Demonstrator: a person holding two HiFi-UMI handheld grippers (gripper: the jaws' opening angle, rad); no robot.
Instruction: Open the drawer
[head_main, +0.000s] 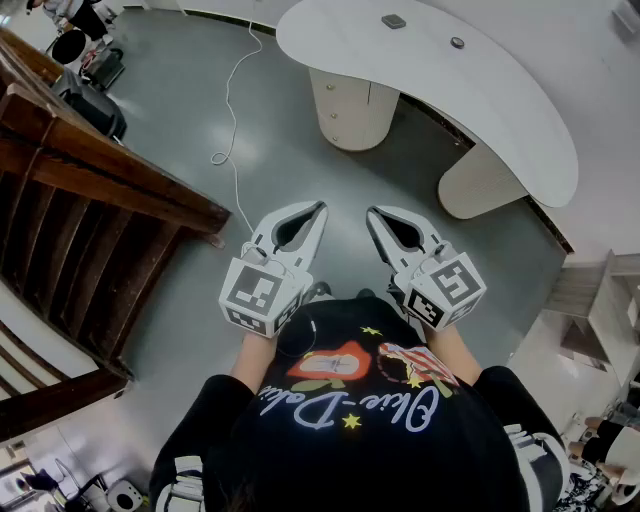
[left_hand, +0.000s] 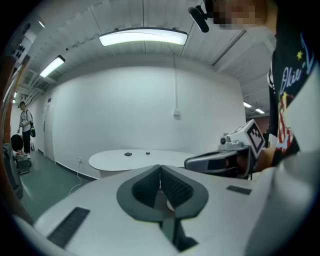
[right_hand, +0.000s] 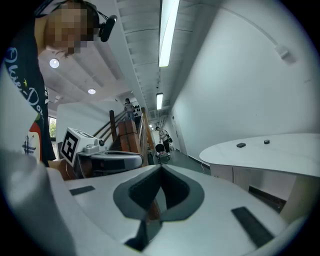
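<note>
**Though the white left tongs (head_main: 320, 206) and white right tongs (head_main: 371, 212) are closed, neither holds anything**

They hover side by side before the person's black shirt (head_main: 330, 450), jaws together. Well ahead across the grey-green floor (head_main: 290, 160), a rounded cream cabinet (head_main: 350, 110) stands under the curved white tabletop (head_main: 480, 95); its drawer front cannot be made out.

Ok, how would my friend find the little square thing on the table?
Find the big curved white table beyond the grey floor. Two small dark things lie on its top. The square thing is the flat, boxy one, left of the round one.
</note>
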